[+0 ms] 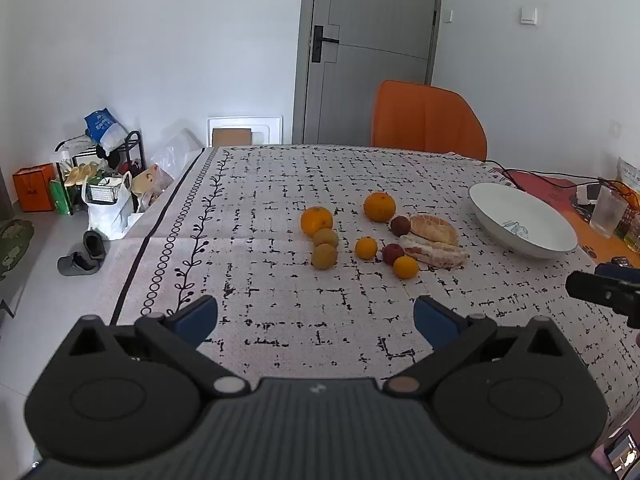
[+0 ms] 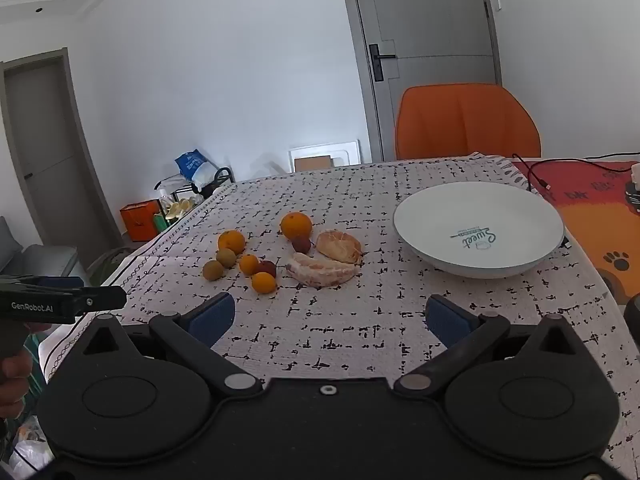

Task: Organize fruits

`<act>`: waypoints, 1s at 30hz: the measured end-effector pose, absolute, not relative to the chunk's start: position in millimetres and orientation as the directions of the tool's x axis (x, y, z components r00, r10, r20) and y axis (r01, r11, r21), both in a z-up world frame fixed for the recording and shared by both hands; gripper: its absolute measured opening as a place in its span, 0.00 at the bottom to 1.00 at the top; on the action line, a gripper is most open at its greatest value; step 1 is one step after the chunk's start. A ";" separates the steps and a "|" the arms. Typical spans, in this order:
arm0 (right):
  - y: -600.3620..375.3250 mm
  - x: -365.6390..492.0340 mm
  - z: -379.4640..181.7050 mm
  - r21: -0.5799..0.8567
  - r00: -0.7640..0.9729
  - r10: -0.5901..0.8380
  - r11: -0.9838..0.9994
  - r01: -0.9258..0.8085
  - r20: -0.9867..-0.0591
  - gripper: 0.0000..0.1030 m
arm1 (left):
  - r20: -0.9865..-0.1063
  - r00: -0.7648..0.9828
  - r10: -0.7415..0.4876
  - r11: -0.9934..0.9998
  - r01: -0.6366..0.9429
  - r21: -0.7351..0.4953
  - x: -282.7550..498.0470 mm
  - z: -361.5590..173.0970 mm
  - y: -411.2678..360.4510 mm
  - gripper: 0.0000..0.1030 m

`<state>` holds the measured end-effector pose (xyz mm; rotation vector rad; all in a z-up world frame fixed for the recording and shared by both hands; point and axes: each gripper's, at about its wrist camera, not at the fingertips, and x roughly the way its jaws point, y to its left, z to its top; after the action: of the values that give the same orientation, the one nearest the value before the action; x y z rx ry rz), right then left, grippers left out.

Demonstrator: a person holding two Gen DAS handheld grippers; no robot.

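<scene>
A plain white-walled room is shown, with a grey door [image 1: 368, 52] and an orange chair [image 1: 428, 118] behind a table [image 1: 280, 184] covered in a black-flecked cloth; on that cloth the fruits are scattered in a loose cluster near the middle, none yet in the white bowl [image 2: 478, 228], which stands apart to their right and is seen to hold nothing. Two larger oranges [image 1: 316, 221] lie at the far side; two greenish-brown fruits [image 1: 325, 248] sit touching one another just in front of the left orange; two small oranges [image 1: 366, 247], two dark red fruits [image 1: 400, 225] and two peeled pomelo pieces [image 2: 326, 270] lie nearest the bowl. The left gripper [image 1: 316, 320] is held low over the near edge of the table, its jaws spread wide and nothing between them; the right gripper [image 2: 330, 320] is likewise released and unladen, facing fruit and bowl alike. The task is judged to be at its very start, the approach to a first fruit; a reach forward is called for, a jaw set either side of one round fruit, then a gentle closing, since such fruit is likely to roll if nudged.
</scene>
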<state>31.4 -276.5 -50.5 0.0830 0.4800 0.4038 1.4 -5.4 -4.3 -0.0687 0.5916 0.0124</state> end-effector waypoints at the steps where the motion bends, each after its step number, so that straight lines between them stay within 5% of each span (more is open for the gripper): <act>1: -275.0 30.1 -49.0 0.171 0.810 0.397 0.918 -0.359 -0.432 1.00 | -0.558 0.830 -0.008 0.998 -0.031 -0.060 1.4 -4.3 -5.6 1.00; 30: -276.2 32.7 -50.4 0.174 0.808 0.409 0.913 -0.370 -0.424 1.00 | -0.549 0.836 -0.009 0.995 -0.047 -0.087 5.9 -4.7 -2.0 1.00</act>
<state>32.7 -276.2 -50.4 0.0846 0.4721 0.4167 5.9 -2.0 -4.7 -0.0981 0.5809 0.0201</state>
